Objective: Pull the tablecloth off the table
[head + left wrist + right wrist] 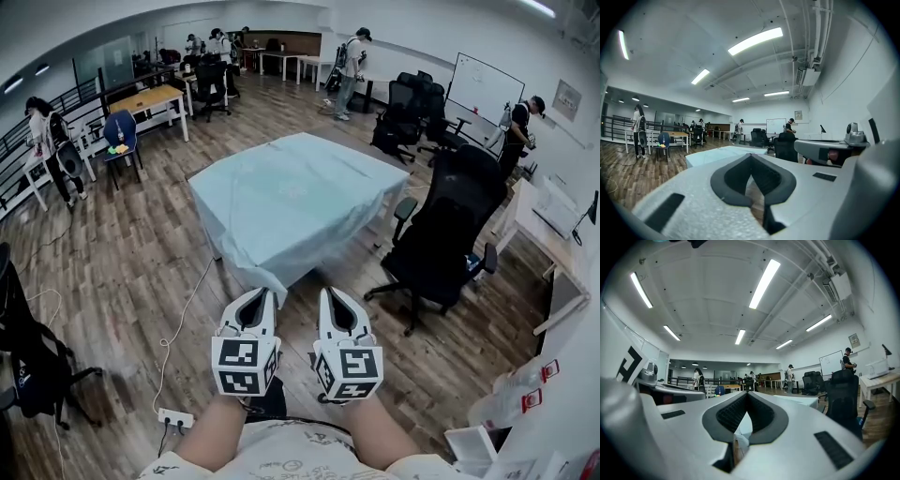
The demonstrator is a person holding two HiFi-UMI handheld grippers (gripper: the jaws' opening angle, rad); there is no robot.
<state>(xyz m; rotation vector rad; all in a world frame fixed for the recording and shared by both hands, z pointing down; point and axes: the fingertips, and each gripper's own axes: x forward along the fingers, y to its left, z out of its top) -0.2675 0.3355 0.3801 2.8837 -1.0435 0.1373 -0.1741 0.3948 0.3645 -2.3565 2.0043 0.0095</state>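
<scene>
Draping everything beneath it, the pale blue tablecloth (291, 202) lies spread flat straight ahead of both grippers, its near corner hanging down just beyond the tips of the left gripper (261, 298). A black office chair (441, 234) stands ahead and to the right of the right gripper (331, 298). Both pairs of jaws are pressed together with nothing between them. The cloth looks thin, soft and light, likely to slide easily; the hanging corner or near hem seems the best place to pinch.
</scene>
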